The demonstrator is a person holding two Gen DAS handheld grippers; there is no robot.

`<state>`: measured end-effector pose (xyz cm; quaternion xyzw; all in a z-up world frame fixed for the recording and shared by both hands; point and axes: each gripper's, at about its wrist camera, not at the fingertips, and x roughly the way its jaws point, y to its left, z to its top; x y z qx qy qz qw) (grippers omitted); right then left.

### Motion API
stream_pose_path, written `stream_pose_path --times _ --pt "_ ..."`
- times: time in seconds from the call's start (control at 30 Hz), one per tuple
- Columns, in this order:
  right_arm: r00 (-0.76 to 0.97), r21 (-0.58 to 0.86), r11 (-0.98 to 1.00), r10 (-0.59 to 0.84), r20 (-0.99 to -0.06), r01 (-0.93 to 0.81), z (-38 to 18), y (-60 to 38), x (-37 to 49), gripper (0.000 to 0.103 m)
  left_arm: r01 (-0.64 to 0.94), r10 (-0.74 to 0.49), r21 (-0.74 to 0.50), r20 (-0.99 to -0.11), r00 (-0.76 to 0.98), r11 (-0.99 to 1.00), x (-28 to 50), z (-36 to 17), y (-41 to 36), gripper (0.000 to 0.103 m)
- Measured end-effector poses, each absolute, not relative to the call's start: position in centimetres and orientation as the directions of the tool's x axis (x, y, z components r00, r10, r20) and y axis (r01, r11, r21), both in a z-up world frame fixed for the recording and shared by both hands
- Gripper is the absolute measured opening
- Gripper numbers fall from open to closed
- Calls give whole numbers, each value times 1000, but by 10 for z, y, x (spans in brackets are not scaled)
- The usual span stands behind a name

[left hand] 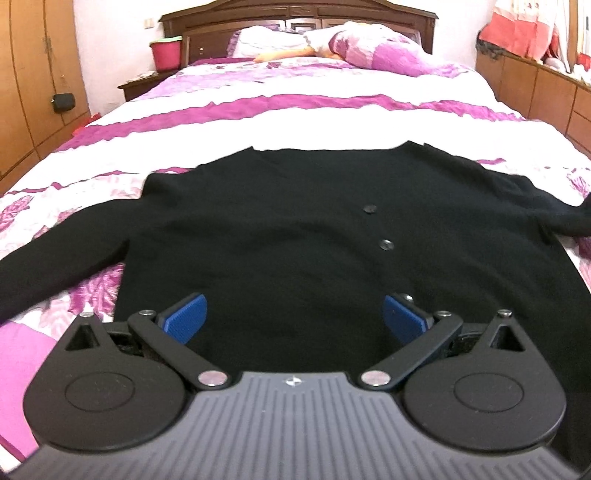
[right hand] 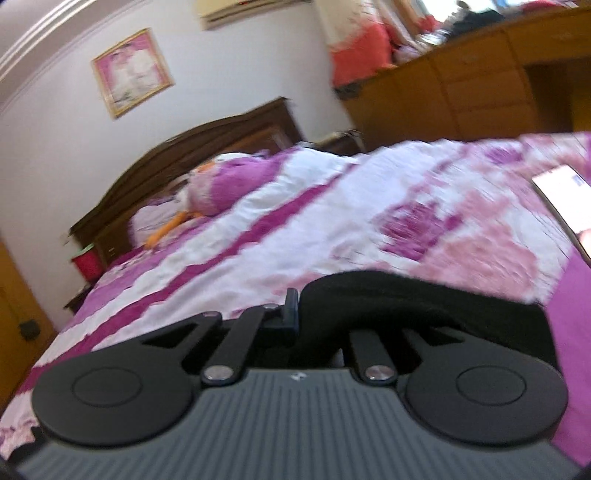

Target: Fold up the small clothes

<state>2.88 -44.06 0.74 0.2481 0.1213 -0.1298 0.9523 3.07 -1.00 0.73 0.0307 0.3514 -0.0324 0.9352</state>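
Working in home bedroom: big bed (left hand: 295, 118) with purple floral quilt, wooden headboard (left hand: 299, 18), pillows (left hand: 373, 48), wardrobe (left hand: 26, 85).

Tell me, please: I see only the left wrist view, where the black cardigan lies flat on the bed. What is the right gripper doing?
Observer: The right gripper is shut on a fold of the cardigan.
Operator: Does the fabric lie flat there?
Observer: No, it arches up from the jaws in a hump above the bedspread.
Operator: Is anything else on the bed near it?
Observer: Yes, a phone with a lit screen lies on the bedspread at the right edge of that view.
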Motion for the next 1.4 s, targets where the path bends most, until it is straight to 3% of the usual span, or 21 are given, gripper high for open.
stream_pose_path --times 0.37,0.7,0.9,0.97,1.1,1.4 --pt "976 153 988 16 -217 18 53 -318 62 8 -10 12 8 -640 768 1000 27 15 33 103" --pt "887 67 976 215 -408 -205 12 -221 107 8 -65 53 5 -648 760 998 31 5 66 103" --pt "786 137 966 259 -561 -220 -32 -202 114 10 -71 58 6 -658 751 997 33 -2 75 103" --pt "790 139 968 249 -560 -207 -35 -199 106 10 -71 57 7 -660 749 997 33 -4 75 103" --pt "764 217 952 302 -569 -215 -23 -203 90 39 -63 50 3 -658 752 998 34 -2 72 103" --pt "754 294 930 355 -552 -223 10 -227 36 42 8 1 12 -629 777 1000 31 13 47 103"
